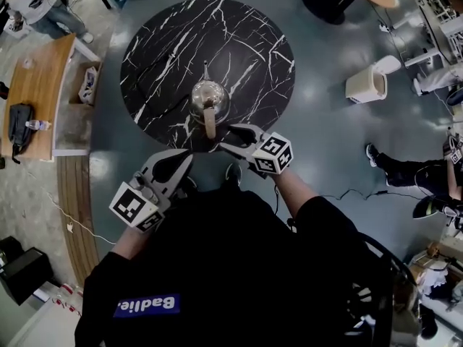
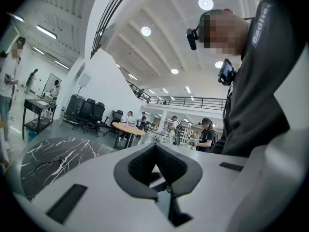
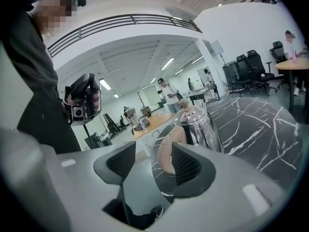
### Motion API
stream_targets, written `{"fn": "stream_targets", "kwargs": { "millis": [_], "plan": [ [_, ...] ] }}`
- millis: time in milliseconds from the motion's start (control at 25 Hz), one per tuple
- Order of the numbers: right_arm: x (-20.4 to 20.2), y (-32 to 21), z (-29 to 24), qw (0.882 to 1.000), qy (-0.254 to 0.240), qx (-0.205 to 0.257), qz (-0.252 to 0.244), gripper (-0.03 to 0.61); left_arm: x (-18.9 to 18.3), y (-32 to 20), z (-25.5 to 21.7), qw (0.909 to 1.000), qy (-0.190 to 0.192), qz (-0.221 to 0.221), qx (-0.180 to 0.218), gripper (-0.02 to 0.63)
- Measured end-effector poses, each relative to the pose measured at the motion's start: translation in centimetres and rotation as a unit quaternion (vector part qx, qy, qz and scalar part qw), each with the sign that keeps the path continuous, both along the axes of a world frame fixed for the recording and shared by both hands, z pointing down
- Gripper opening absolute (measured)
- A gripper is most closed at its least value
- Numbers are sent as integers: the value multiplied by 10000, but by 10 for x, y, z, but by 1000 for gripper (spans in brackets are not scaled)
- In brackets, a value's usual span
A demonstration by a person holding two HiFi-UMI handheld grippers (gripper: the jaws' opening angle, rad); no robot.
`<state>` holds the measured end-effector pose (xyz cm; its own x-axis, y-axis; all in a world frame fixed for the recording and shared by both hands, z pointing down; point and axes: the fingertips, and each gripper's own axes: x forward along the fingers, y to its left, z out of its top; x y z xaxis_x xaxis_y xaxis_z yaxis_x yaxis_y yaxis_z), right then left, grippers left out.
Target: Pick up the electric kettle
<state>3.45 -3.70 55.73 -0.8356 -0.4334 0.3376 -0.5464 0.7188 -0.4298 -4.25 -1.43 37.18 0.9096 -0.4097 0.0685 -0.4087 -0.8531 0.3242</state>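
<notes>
The electric kettle, shiny steel with a tan handle, stands on the round black marble table near its front edge, handle pointing toward me. My right gripper is open just in front of the handle. In the right gripper view the kettle rises right ahead and its handle shows in the gap beside the right pad, with no pad pressing on it. My left gripper hangs lower left, off the table's edge, shut and empty. The left gripper view shows its jaws closed and the table at left.
A wooden desk with a black bag stands at the left, a box beside it. A white bin sits on the floor at right, near another person's legs. Cables cross the floor.
</notes>
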Motion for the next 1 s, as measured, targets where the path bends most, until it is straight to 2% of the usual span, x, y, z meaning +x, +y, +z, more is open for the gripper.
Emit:
{"fn": "stream_targets", "kwargs": {
  "millis": [1000],
  "plan": [
    [-21, -23, 51, 9986, -131, -348, -385, 258, -26, 2, 23, 9991, -222, -300, -213, 6]
  ]
}}
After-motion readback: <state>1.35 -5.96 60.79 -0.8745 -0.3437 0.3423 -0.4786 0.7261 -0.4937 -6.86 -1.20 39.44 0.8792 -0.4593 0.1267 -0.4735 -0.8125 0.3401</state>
